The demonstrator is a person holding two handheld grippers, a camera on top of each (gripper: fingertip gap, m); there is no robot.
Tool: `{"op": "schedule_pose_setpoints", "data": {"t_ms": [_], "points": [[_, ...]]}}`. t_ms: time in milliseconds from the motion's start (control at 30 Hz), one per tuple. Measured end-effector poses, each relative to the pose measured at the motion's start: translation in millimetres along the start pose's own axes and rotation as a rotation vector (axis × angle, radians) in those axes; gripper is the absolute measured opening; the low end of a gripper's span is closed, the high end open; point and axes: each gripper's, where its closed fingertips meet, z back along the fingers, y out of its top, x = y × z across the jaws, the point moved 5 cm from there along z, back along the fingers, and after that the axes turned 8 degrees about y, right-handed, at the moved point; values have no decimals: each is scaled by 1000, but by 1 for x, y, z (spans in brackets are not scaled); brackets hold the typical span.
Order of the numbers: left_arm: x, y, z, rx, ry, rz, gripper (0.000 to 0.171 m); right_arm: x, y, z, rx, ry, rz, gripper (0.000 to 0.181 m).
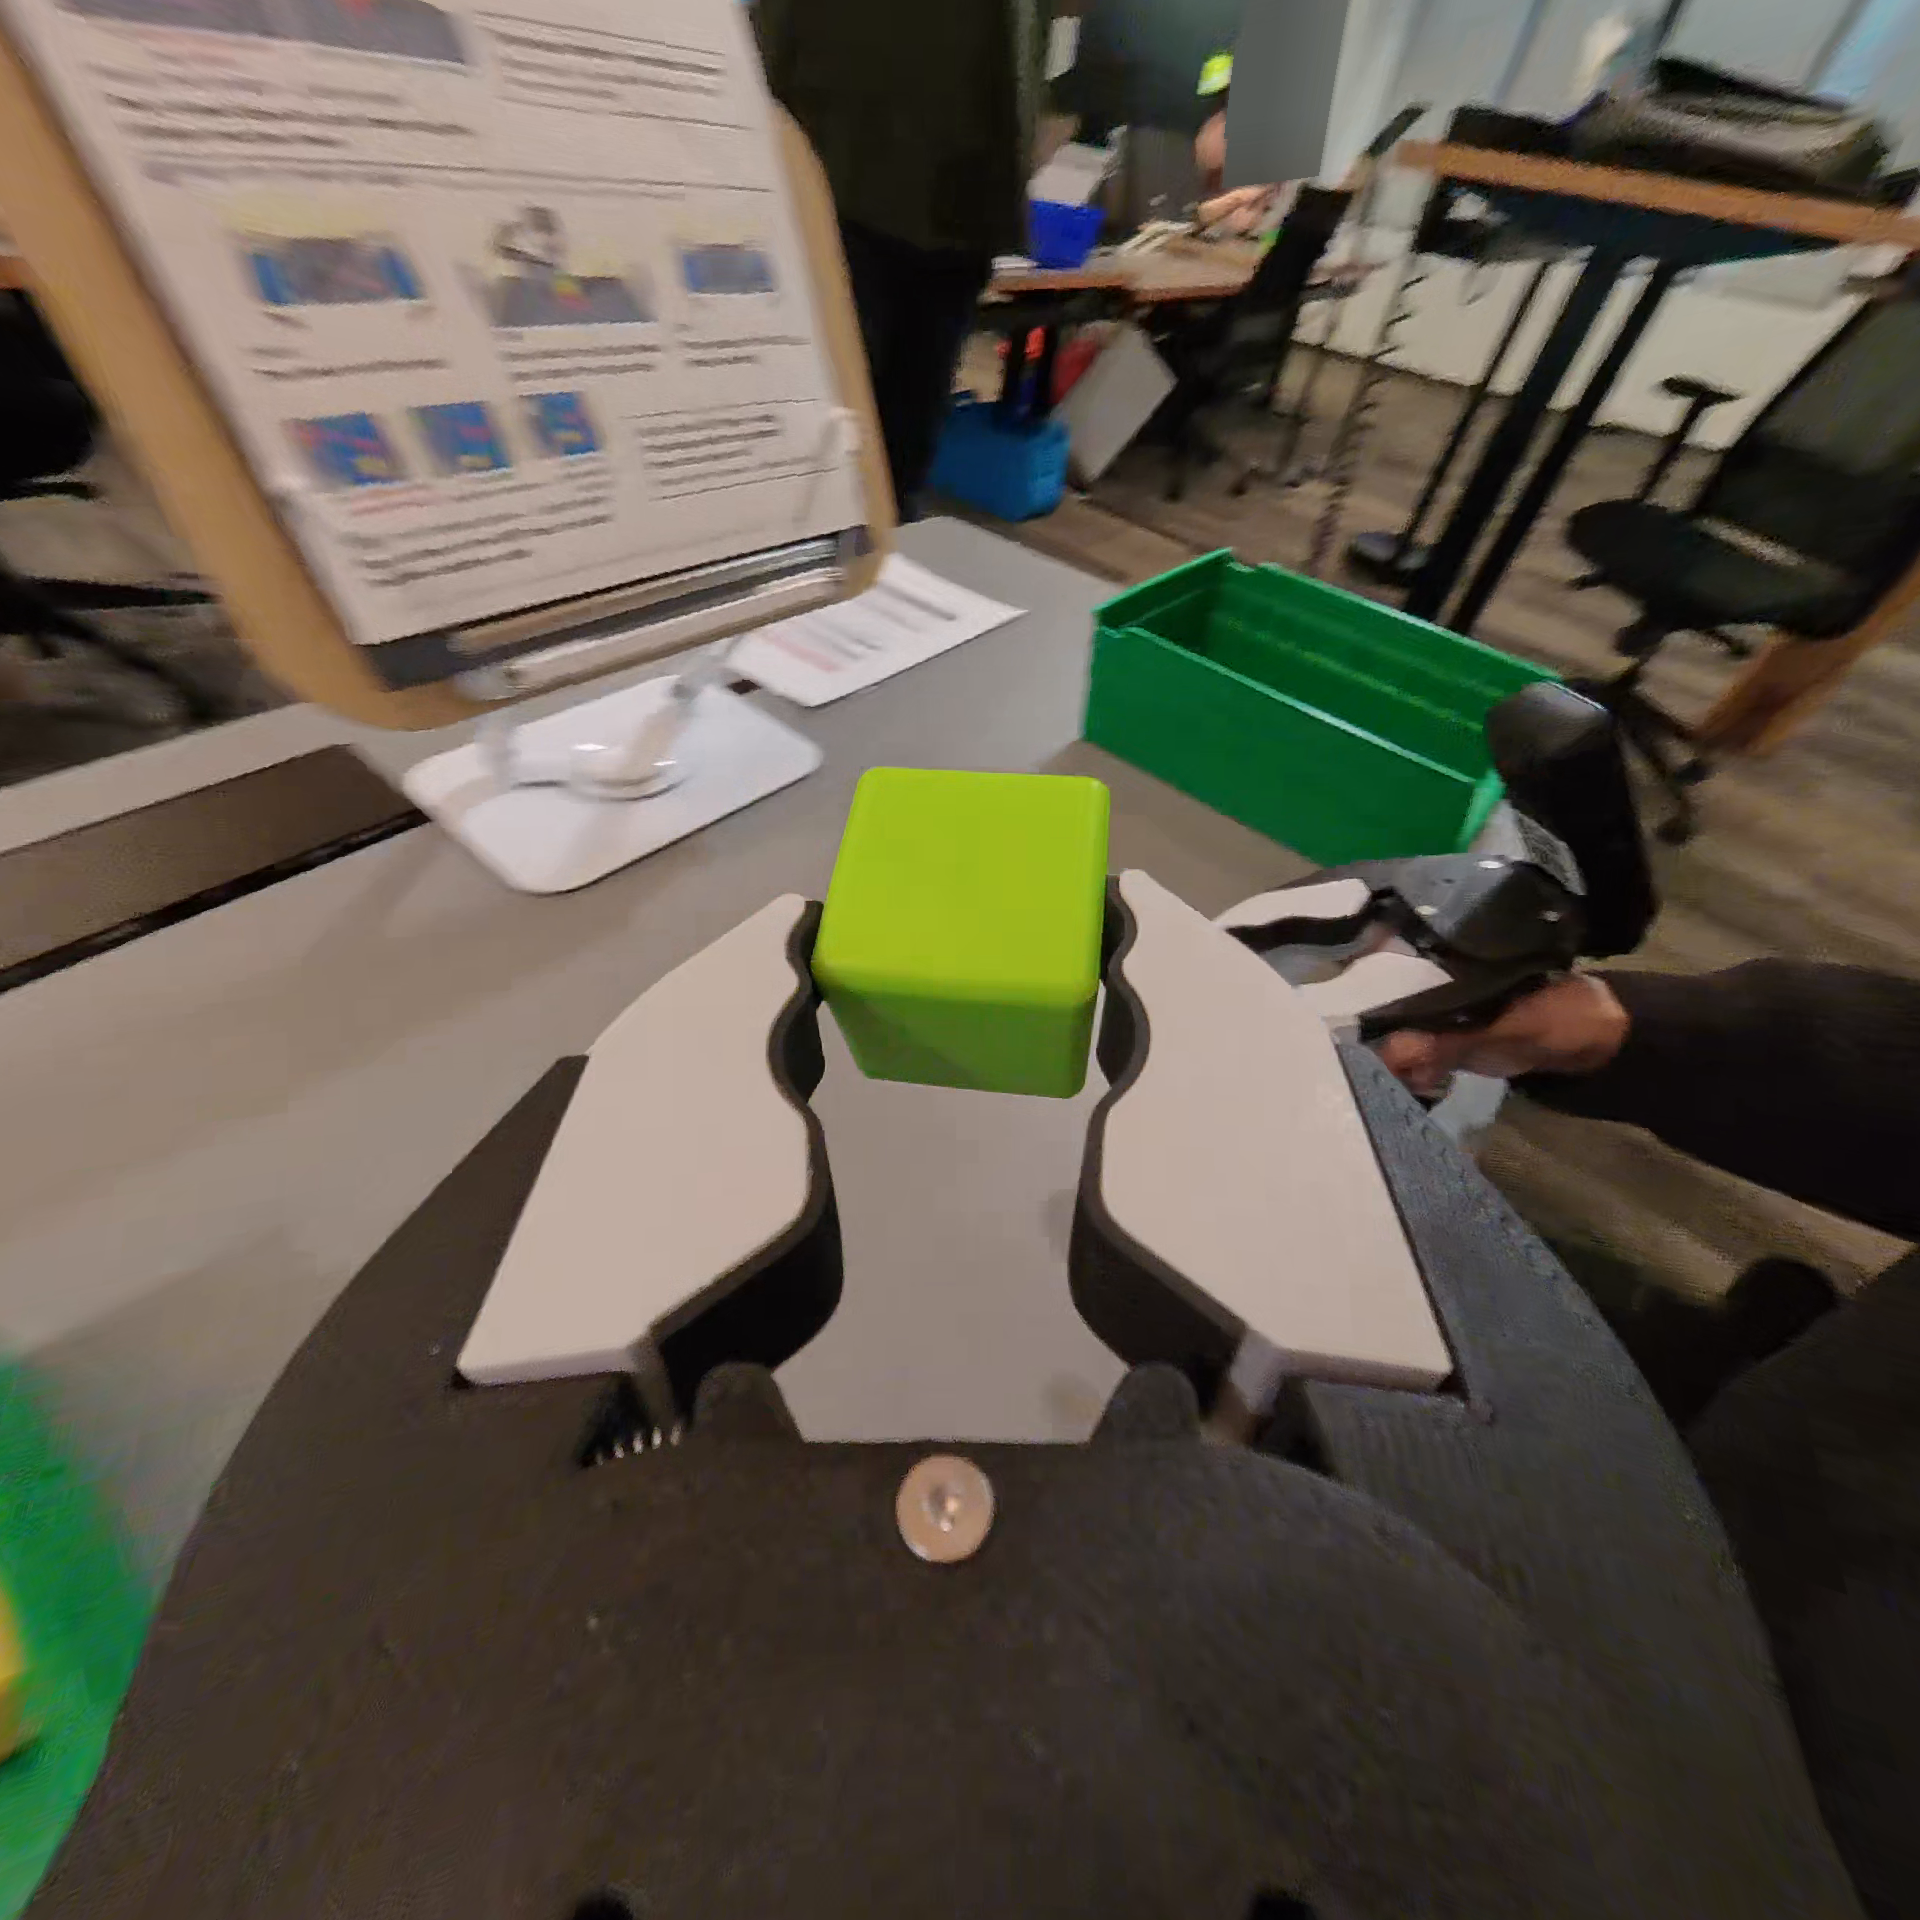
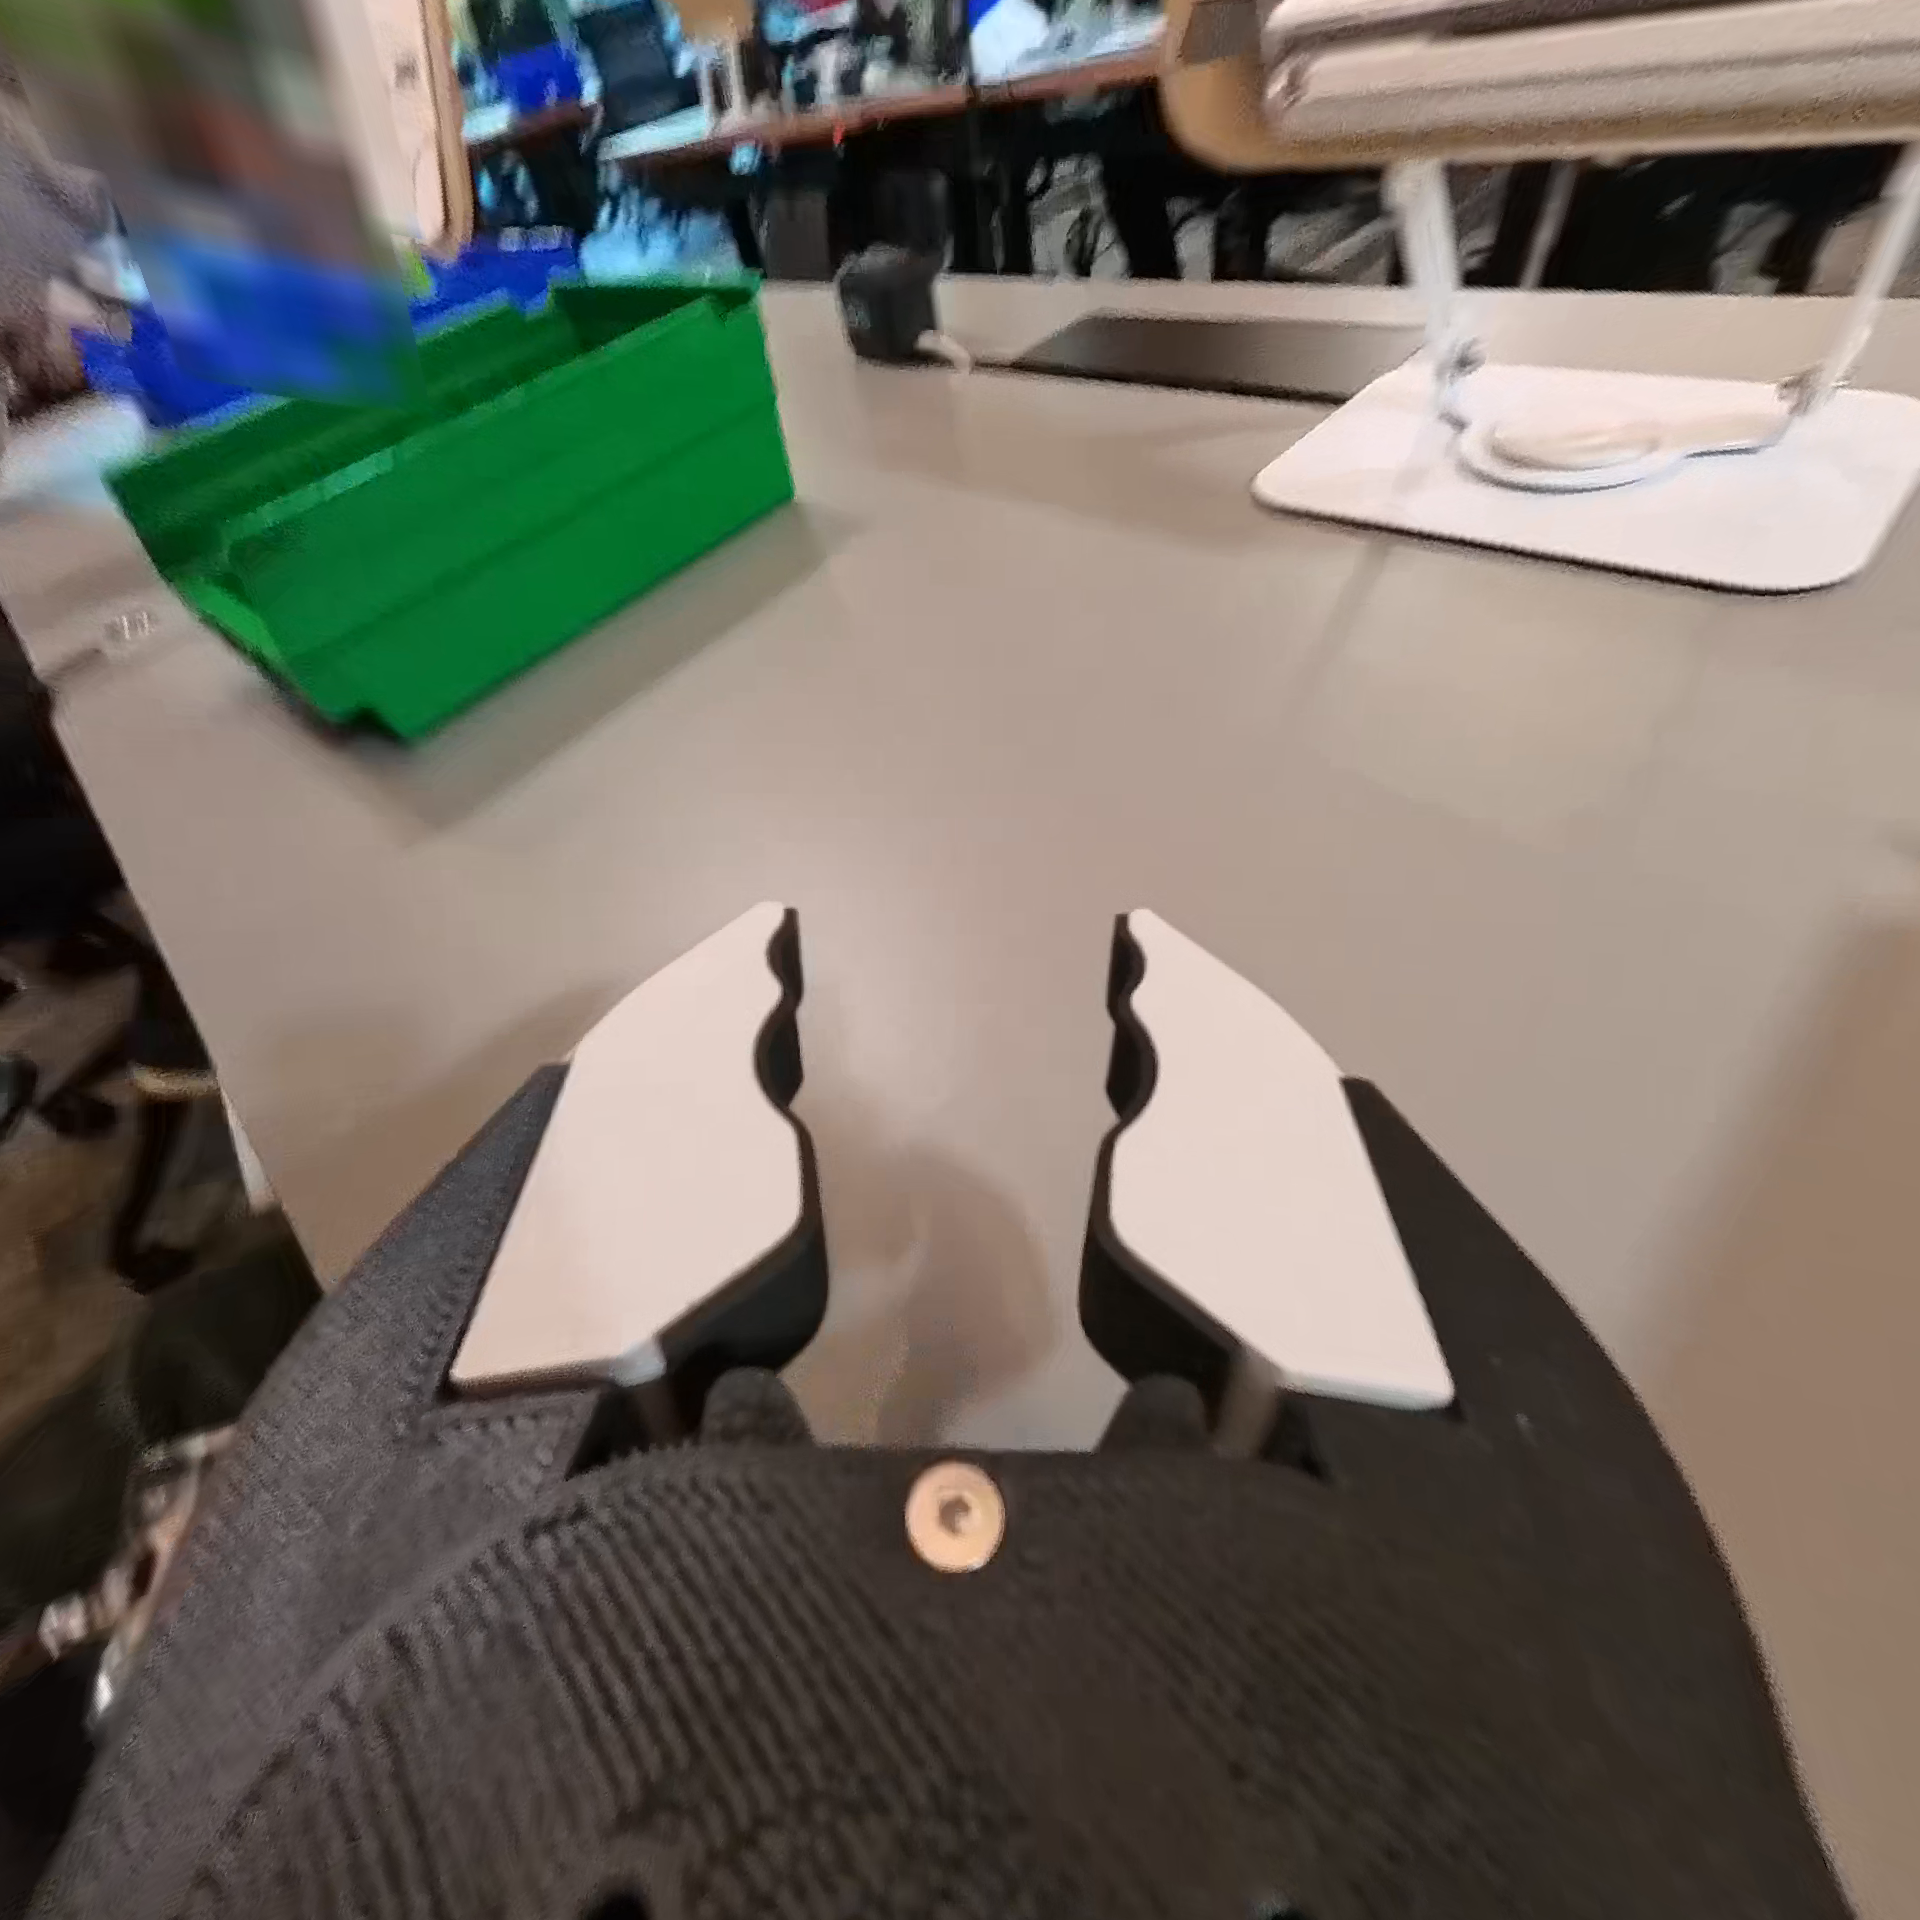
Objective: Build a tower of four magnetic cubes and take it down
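In the left wrist view my left gripper (image 1: 961,925) is shut on a lime green cube (image 1: 961,925) and holds it between its fingertips above the grey table (image 1: 312,997). A blurred yellow cube (image 1: 8,1694) on a green patch (image 1: 52,1558) shows at the lower left edge. My right gripper (image 1: 1320,940), held by a hand, shows to the right, low over the table. In the right wrist view my right gripper (image 2: 956,935) is open and empty over the bare table (image 2: 1039,675).
A green bin (image 1: 1288,707) stands at the back right of the table; it also shows in the right wrist view (image 2: 468,499). A white stand (image 1: 613,779) carries a tilted instruction board (image 1: 447,312). A paper sheet (image 1: 883,623) lies behind it. Chairs and desks stand beyond.
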Motion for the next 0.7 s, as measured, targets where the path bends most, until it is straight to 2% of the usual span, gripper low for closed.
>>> {"op": "schedule_pose_setpoints", "data": {"t_ms": [133,267,333,367,500,567,700], "points": [[40,-37,-51,2,-112,84,53,15,15,15,118,-32,-165,61],[62,-79,-82,-27,-153,173,53,31,18,29,189,-1,-292,53],[63,-94,-90,-96,-107,186,54,36,15,30,193,7,-327,53],[63,-95,-92,-80,-104,200,54,37,12,30,189,13,-330,53],[66,-99,-100,-57,-219,345,54,28,5,24,182,64,-318,48],[62,-109,-105,-72,-264,374,54,20,2,21,184,118,-284,39],[45,-127,-110,-75,-307,410,54,6,5,18,221,192,-225,38]]}}
